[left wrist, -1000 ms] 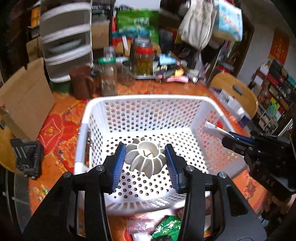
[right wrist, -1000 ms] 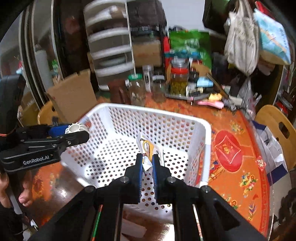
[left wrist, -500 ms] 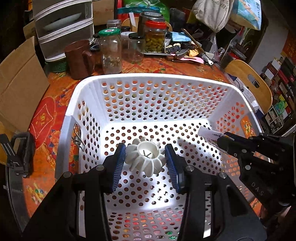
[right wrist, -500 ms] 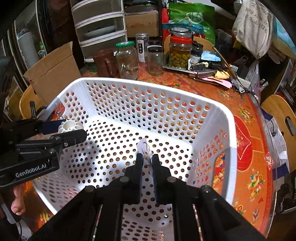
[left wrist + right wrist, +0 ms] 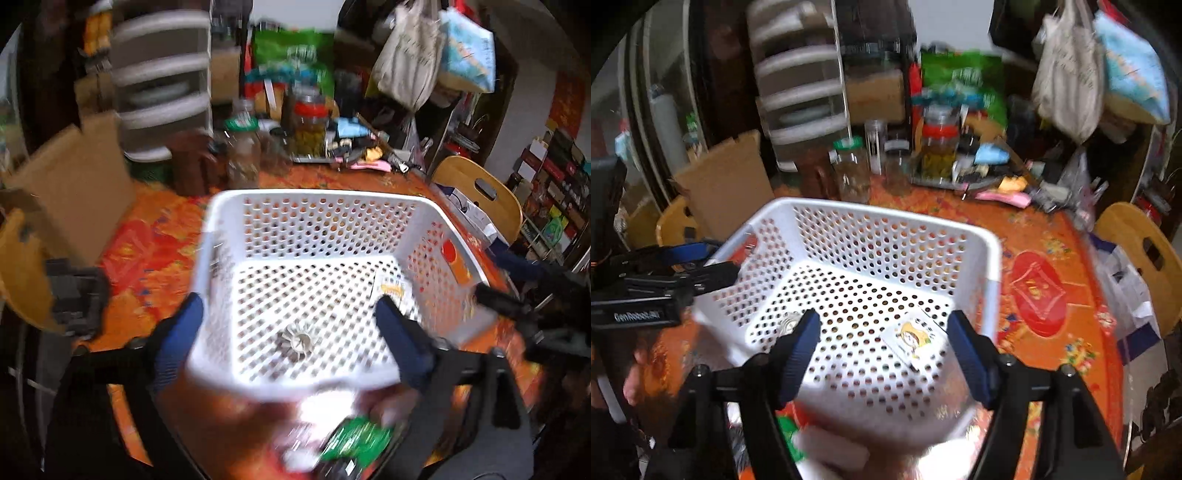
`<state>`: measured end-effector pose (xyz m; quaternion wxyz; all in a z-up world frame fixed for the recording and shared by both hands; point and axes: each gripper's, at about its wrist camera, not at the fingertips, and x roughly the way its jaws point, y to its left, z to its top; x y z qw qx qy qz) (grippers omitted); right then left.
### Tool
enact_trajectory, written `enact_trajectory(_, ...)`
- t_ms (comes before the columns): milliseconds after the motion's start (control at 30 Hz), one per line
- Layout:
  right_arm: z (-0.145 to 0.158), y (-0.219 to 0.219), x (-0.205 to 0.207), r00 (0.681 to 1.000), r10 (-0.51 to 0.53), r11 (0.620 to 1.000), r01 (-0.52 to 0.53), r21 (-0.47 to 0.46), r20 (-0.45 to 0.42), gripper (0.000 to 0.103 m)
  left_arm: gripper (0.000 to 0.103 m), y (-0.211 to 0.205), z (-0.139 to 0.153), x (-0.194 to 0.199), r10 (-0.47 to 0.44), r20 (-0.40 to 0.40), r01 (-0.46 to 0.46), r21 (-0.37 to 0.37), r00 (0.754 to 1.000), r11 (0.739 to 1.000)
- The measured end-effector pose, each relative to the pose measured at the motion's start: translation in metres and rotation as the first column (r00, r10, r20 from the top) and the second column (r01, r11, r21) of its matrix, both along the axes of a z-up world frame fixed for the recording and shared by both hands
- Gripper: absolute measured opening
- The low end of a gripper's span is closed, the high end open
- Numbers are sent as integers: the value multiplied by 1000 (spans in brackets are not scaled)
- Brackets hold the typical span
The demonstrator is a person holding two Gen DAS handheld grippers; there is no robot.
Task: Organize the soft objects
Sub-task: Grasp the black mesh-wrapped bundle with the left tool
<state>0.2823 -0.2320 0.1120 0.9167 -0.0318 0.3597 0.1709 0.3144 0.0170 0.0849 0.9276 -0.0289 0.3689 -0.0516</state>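
Across the lower centre of both views, the white basket (image 5: 314, 199) holds a ribbed white piece (image 5: 298, 341) and a printed packet (image 5: 911, 338). Left gripper (image 5: 291, 343) and right gripper (image 5: 884, 349) have just been opening; both stand wide and empty. Risk: green packet (image 5: 360, 441) lies beneath the near rim, and a careless reach could nudge the basket.

Behind, on the orange tablecloth (image 5: 1045, 236) – glass jars (image 5: 853, 170) (one red-lidded (image 5: 940, 147)), cardboard (image 5: 727, 184), wooden chair (image 5: 1137, 251)
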Motion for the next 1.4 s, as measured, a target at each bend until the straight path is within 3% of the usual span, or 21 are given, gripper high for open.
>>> enact_trajectory(67,-4,-13,-40,999,-9,1000,8,10,50,92,103,6,-2,-37,-2,36,2,7,999,1000)
enact_trajectory(133,-21,-22,-84,997,-8,1000,6,31,78,95,103,15,-14,-81,0,45,1,-12,999,1000)
enact_trajectory(333,-92,-33,-171,999,-33,983,32,180,2,95,103,16,-80,-172,32,17,-30,-62,999,998)
enact_trajectory(433,-116,-32,-193,998,-54,972,55,229,-10,95,103,4,-108,-191,15,7,-14,-79,1000,997)
enact_trajectory(533,-125,-27,-194,998,-64,978,66,200,-13,95,103,-13,-128,-194,-15,-14,14,-70,1000,997)
enact_trajectory(767,-132,-18,-185,999,-37,977,42,211,-28,94,98,-31,-145,-189,-25,-9,24,-29,1000,999)
enact_trajectory(867,-133,-17,-186,999,-31,976,36,216,-27,94,86,-38,-145,-177,-28,-18,28,-19,999,999)
enact_trajectory(933,-132,-18,-184,999,-31,975,36,220,-26,94,71,-42,-149,-173,-34,-28,33,-18,999,999)
enact_trajectory(1067,-133,-16,-180,999,-31,976,36,213,-27,94,50,-48,-155,-168,-49,-40,48,-23,998,999)
enact_trajectory(1133,-133,-15,-178,999,-28,976,34,213,-31,94,26,-50,-156,-169,-61,-35,60,-32,998,998)
enact_trajectory(1400,-139,1,-168,999,7,979,3,203,-51,94,19,-38,-155,-175,-62,-15,61,-67,998,996)
